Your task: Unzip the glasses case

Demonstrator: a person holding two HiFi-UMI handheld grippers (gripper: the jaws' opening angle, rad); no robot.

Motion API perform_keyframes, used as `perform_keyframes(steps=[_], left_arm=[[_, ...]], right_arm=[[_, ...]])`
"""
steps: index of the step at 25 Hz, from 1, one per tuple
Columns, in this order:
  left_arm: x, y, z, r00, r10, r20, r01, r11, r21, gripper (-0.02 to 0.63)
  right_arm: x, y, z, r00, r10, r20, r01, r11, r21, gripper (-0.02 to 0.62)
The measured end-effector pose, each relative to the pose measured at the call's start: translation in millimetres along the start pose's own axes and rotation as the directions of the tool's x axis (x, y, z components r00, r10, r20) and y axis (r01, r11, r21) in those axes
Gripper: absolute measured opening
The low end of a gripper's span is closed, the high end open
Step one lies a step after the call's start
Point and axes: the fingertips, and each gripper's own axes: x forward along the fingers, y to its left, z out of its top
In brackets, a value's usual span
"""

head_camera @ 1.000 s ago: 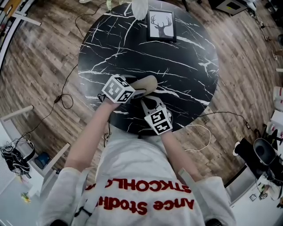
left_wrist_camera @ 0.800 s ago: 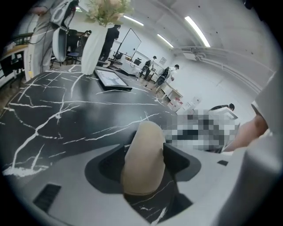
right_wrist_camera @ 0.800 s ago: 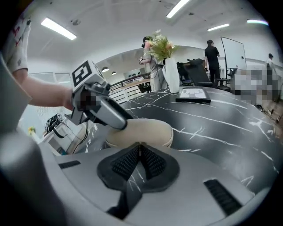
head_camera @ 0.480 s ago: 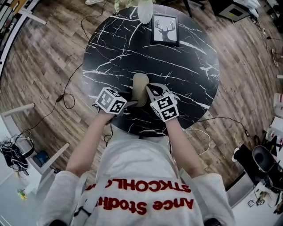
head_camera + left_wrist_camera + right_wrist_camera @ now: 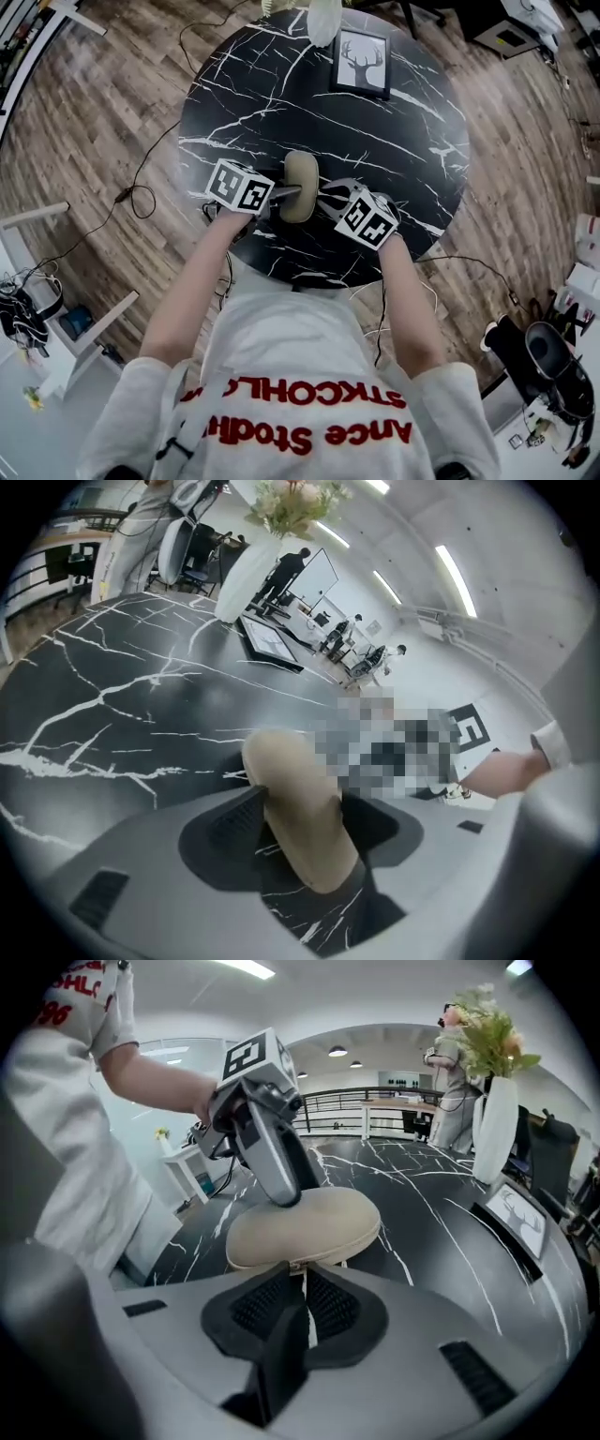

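A beige glasses case lies on the black marble table, its long axis pointing away from me. My left gripper comes in from the left, shut on the case's near end. In the left gripper view the case fills the gap between both pads, though these jaws have just been opening. My right gripper points at the case from the right. Its jaws have just been opening and stand a narrow gap apart, right at the zip seam of the case. A thin pale strip shows in that gap.
A framed deer picture and a white vase with flowers stand at the table's far side. The table's near edge runs just below my hands. Cables lie on the wooden floor to the left and right.
The case has swung from lying slanted across the table to pointing straight away. The right gripper has moved from behind the case to its right side, and the left one now sits at its left.
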Motion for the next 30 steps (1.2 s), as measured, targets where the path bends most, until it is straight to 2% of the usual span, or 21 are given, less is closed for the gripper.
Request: perform_keyframes(steps=[4,8,12,16,20,25,28,30], left_arm=[[5,2,1,1.000,-0.006,-0.004,0.006,0.999,-0.039,0.264],[6,5,1,1.000,-0.002,-0.002,0.002,0.997,-0.073,0.261],[7,5,0,1.000,-0.002,-0.003,0.002,0.996,-0.088,0.261],[7,6,-1,1.000,-0.007,0.008,0.008,0.994,-0.111,0.261],[9,6,-5,0.998,-0.051,0.043,0.059,0.978,-0.201,0.262],[10,5,-6,0.996,-0.051,0.073,0.065,0.974,-0.217,0.262],[9,4,-6,0.995,-0.060,0.080,0.076,0.973,-0.217,0.261],[4,3,-7,0.993,-0.054,0.100,0.073,0.977,-0.200,0.254]], right_arm=[[3,3,2,0.999,0.016,-0.032,-0.018,0.997,-0.072,0.057],[2,6,0,1.000,-0.012,-0.026,0.010,0.997,-0.080,0.040],[4,25,-4,0.999,0.006,-0.035,-0.009,0.995,-0.098,0.038],[8,41,-7,1.000,-0.010,-0.019,0.009,0.998,-0.059,0.038],[11,51,-8,1.000,-0.022,-0.002,0.022,1.000,-0.010,0.038],[31,92,3,0.999,0.046,0.022,-0.045,0.998,-0.053,0.015],[38,100,15,0.997,-0.003,0.076,-0.002,0.998,0.069,0.017],[35,97,7,0.999,-0.023,0.049,0.017,0.993,0.121,0.017]])
